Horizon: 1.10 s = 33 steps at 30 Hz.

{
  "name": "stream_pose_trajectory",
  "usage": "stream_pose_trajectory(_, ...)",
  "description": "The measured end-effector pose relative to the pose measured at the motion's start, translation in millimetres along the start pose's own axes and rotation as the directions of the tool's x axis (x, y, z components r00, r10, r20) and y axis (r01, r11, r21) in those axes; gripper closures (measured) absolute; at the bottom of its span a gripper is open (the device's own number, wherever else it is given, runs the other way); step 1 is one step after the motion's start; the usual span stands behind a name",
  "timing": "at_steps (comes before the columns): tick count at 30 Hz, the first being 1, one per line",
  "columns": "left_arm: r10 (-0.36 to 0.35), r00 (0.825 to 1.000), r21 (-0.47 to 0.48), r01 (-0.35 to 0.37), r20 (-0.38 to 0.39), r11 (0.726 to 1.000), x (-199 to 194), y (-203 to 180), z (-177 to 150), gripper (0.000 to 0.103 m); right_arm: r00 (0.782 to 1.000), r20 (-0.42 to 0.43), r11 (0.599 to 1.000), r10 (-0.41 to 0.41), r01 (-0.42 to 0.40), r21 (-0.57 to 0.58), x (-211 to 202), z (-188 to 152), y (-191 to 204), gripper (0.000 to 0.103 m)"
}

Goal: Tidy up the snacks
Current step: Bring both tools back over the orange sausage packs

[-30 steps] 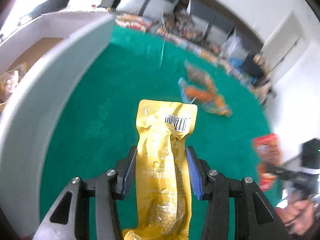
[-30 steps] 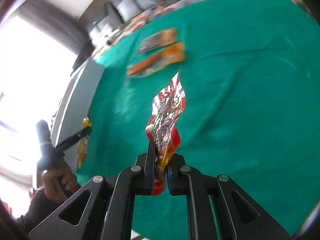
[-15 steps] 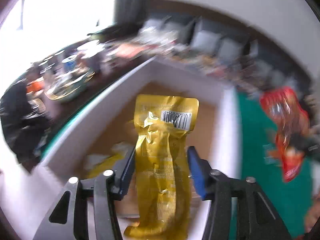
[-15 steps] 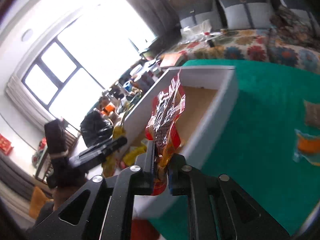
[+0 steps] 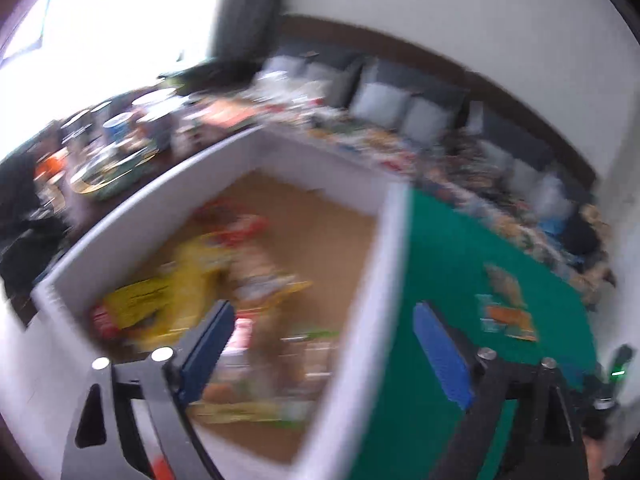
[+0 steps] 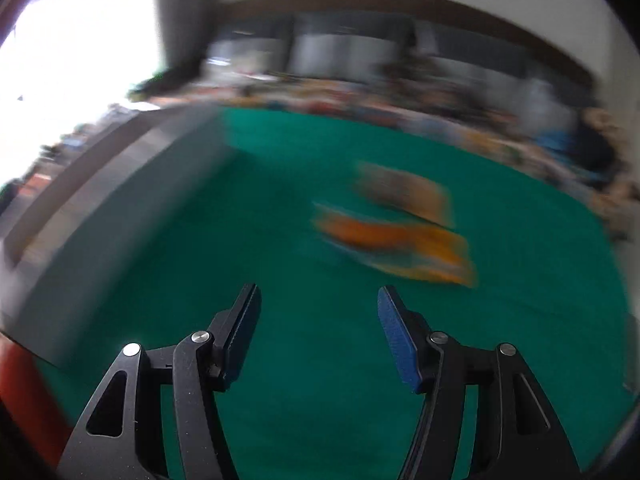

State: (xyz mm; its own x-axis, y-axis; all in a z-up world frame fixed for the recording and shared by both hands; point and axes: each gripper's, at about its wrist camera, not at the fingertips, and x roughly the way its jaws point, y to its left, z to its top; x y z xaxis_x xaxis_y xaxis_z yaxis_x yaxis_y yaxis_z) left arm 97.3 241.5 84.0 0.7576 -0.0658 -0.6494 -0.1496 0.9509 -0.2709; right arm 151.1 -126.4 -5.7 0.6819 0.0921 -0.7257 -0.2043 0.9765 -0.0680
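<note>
Both grabbers are opening wide with nothing between them: the left gripper [image 5: 320,332] above the white box [image 5: 384,280] of snacks, the right gripper [image 6: 318,320] facing orange packets [image 6: 400,240] mid-right on the green cloth [image 6: 280,200], likely next

The worktop [image 6: 280,240] is covered in plain green cloth. The box [image 5: 360,280] has white walls and a brown cardboard floor; the blurred packets [image 5: 168,296] inside are mostly yellow, with red and some green. At the right of the left wrist view, two packets [image 5: 508,316] on the cloth show orange and brown. Each gripper [image 6: 318,336] is black with blue pads [image 6: 396,340]. Grey cushions [image 5: 380,100] line the far wall.
</note>
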Motion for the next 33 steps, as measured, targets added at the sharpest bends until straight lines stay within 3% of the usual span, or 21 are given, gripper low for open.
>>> stream_pose_trajectory(3,-0.110,0.994,0.086,0.111,-0.009,0.990,7,-67,-6,0.001,0.985,-0.063,0.986,-0.158,0.161,0.045,6,-41,-75,0.039)
stream_pose_trajectory(7,-0.164,0.978,0.172,0.185,-0.130,0.968,53,-143,-35,0.001,0.952,-0.125,0.944,-0.280,0.297,0.143,2,-81,-153,0.039)
stream_pose_trajectory(11,-0.154,0.951,0.215,0.215,-0.268,0.953,114,-196,-83,0.001,0.935,-0.177,0.908,-0.307,0.344,0.240,-6,-105,-199,0.039)
stream_pose_trajectory(14,-0.109,0.943,0.255,0.195,-0.316,0.947,149,-223,-115,0.001,0.935,-0.194,0.885,-0.296,0.345,0.311,-11,-121,-218,0.037)
stream_pose_trajectory(21,0.005,0.940,0.365,0.127,-0.340,0.922,198,-241,-141,0.001,0.950,-0.163,0.865,-0.267,0.310,0.393,-16,-126,-224,0.029)
stream_pose_trajectory(22,0.025,0.948,0.392,0.108,-0.318,0.914,199,-241,-145,0.001,0.949,-0.165,0.865,-0.268,0.312,0.392,-15,-125,-224,0.028)
stream_pose_trajectory(23,0.024,0.958,0.416,0.102,-0.287,0.904,197,-241,-148,0.000,0.948,-0.167,0.865,-0.269,0.314,0.392,-13,-124,-224,0.027)
stream_pose_trajectory(27,0.018,0.966,0.403,0.091,-0.258,0.910,194,-235,-153,0.000,0.949,-0.167,0.863,-0.268,0.313,0.396,-11,-126,-226,0.026)
stream_pose_trajectory(31,0.016,0.965,0.407,0.095,-0.262,0.909,196,-237,-153,0.000,0.949,-0.167,0.863,-0.268,0.313,0.396,-11,-126,-226,0.025)
stream_pose_trajectory(33,0.007,0.955,0.428,0.126,-0.296,0.895,199,-237,-149,0.000,0.949,-0.167,0.863,-0.268,0.314,0.396,-11,-126,-226,0.025)
